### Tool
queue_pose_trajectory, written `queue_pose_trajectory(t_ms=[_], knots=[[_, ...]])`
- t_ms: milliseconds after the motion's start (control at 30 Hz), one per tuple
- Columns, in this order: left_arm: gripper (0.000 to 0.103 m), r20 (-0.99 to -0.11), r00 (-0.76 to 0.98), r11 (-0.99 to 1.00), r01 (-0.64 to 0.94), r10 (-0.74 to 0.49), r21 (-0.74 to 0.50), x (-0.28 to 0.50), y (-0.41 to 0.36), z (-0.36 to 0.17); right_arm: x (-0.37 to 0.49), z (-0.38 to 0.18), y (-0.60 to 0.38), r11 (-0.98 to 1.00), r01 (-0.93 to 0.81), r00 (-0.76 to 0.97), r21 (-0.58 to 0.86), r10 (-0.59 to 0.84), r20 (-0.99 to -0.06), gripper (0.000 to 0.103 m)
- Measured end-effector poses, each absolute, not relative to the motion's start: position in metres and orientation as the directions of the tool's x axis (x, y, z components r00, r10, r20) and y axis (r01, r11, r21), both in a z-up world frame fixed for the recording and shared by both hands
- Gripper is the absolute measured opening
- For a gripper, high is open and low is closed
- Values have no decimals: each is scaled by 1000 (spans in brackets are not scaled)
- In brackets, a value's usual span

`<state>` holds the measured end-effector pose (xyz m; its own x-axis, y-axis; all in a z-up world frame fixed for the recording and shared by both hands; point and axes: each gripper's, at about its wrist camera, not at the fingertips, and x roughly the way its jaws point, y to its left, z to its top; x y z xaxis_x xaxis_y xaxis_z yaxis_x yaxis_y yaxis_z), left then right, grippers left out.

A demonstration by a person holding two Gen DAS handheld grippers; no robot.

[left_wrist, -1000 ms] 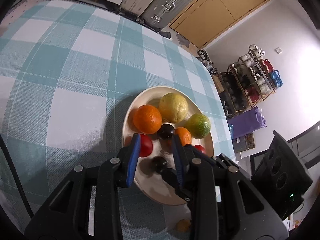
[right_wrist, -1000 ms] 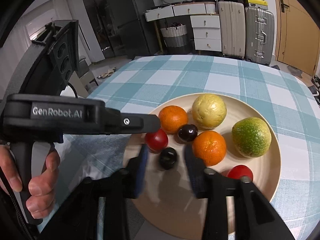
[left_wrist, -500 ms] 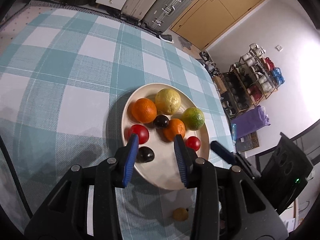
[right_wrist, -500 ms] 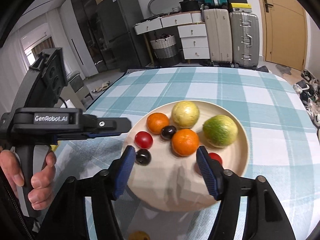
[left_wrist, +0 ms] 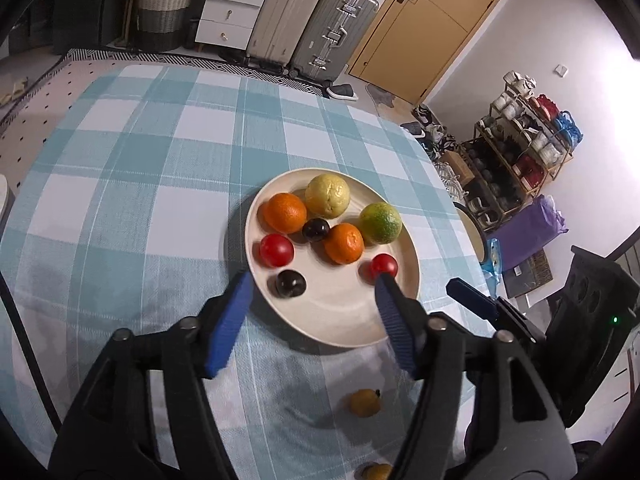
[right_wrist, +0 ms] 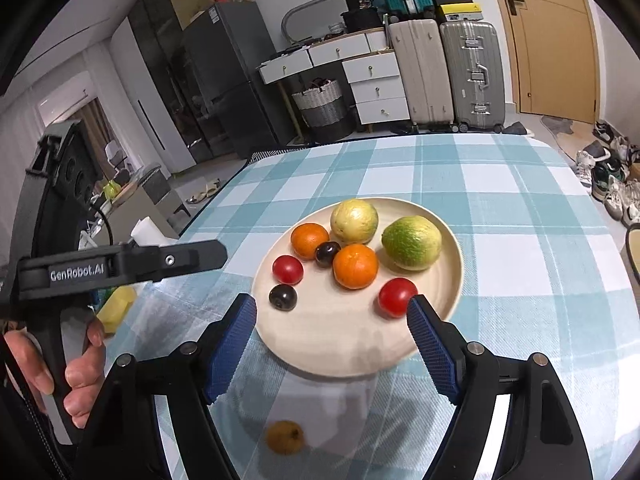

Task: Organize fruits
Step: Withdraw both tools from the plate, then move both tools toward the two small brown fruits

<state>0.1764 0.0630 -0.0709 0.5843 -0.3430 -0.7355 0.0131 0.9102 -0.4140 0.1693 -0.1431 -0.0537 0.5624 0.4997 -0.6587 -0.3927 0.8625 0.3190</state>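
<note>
Right wrist view: your right tool [right_wrist: 332, 312] and left tool [left_wrist: 312, 292] gape empty. Small brownish-yellow round fruit [right_wrist: 284, 437] on tabletop looks light, soft; pinch gently across middle.

A second small yellow fruit [left_wrist: 378, 471] (bottom edge) is cut off, half hidden.

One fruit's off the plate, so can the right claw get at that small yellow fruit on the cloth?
Probably yes: the right claw is open and empty, the small yellow fruit lies alone on the cloth just below it.

A home — suitcases [right_wrist: 448, 72], drawers [right_wrist: 376, 88], a shoe rack [left_wrist: 520, 148] by the door [left_wrist: 424, 20].
</note>
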Motion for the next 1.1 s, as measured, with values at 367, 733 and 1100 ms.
queue_pose_trajectory(t_ms=[367,733,1100], knots=[[82,-742,604,937,24,-291,-347,139,54,-65,142,-42,-155,856,-380,574,351,516,-636,92],[86,-764,623,966,-52,-168,-255,103,54,-81,112,-45,-168,873,-354,607,335,487,-628,99],[102,-802,563,974,25,-199,-224,75,29,-105,93,-53,-189,872,-326,607,365,489,-627,101]])
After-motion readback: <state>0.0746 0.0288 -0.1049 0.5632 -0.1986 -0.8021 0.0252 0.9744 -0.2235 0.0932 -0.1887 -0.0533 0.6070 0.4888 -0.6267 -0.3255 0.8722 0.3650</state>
